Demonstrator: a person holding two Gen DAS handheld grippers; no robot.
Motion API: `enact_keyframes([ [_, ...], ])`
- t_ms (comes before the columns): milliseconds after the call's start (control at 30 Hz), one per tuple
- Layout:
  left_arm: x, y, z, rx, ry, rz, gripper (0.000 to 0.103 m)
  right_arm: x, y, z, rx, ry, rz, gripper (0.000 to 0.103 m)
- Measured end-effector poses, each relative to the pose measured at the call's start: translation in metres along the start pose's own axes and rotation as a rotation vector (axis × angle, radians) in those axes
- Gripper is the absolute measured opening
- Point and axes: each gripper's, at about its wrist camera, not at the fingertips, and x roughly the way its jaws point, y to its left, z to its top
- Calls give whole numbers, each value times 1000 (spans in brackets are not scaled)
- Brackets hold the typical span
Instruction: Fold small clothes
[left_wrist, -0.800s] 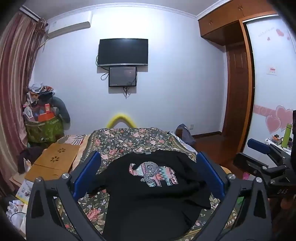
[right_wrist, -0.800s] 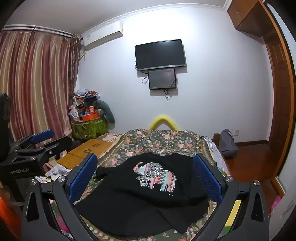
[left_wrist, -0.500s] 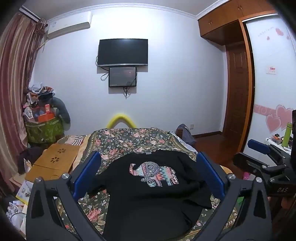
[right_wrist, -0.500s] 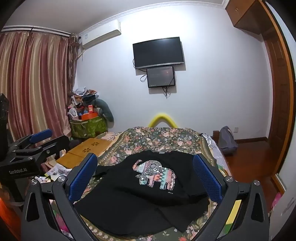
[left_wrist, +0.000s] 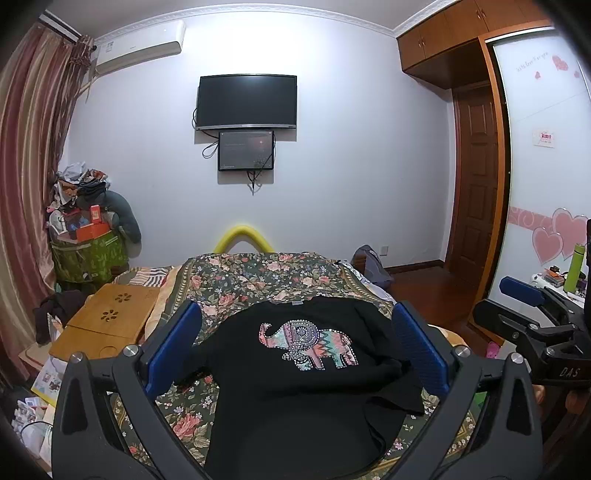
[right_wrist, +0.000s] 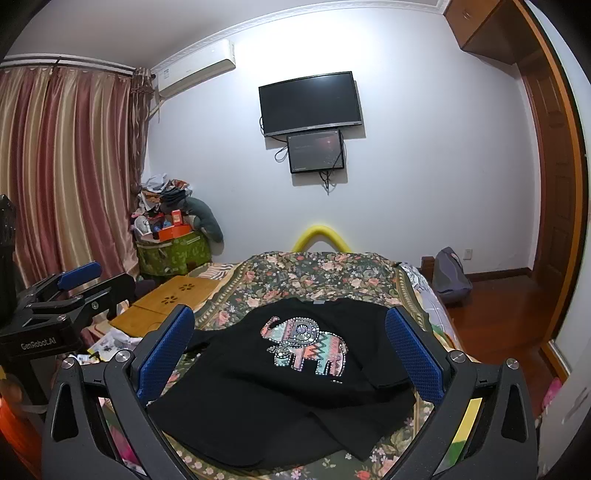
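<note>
A black T-shirt (left_wrist: 295, 387) with a colourful elephant print lies face up and rumpled on the floral bedspread (left_wrist: 258, 273); it also shows in the right wrist view (right_wrist: 258, 398). My left gripper (left_wrist: 295, 343) is open and empty, held above the shirt's near side. My right gripper (right_wrist: 291, 343) is open and empty, also above the shirt. The right gripper's body (left_wrist: 535, 325) shows at the right of the left wrist view. The left gripper's body (right_wrist: 62, 295) shows at the left of the right wrist view.
A wooden lap table (left_wrist: 107, 321) lies left of the bed. A green basket piled with clutter (left_wrist: 85, 251) stands by the curtain. A TV (left_wrist: 247, 101) hangs on the far wall. A bag (right_wrist: 450, 273) sits on the floor by the door.
Both grippers have shifted slightly; the right view has tilted a little. The shirt has not moved and both grippers stay open.
</note>
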Motion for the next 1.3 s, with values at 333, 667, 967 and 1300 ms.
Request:
enact_keyframes([
  [333, 2, 2, -3, -18, 7, 0, 103, 0, -3, 2, 4, 1, 2, 103],
  [667, 1, 1, -3, -11, 5, -3, 103, 1, -4, 2, 4, 2, 2, 103],
  [967, 2, 1, 0, -14, 6, -1, 103, 1, -5, 3, 5, 4, 1, 103],
  [1300, 2, 2, 0, -16, 4, 0, 103, 1, -5, 4, 5, 4, 0, 103],
])
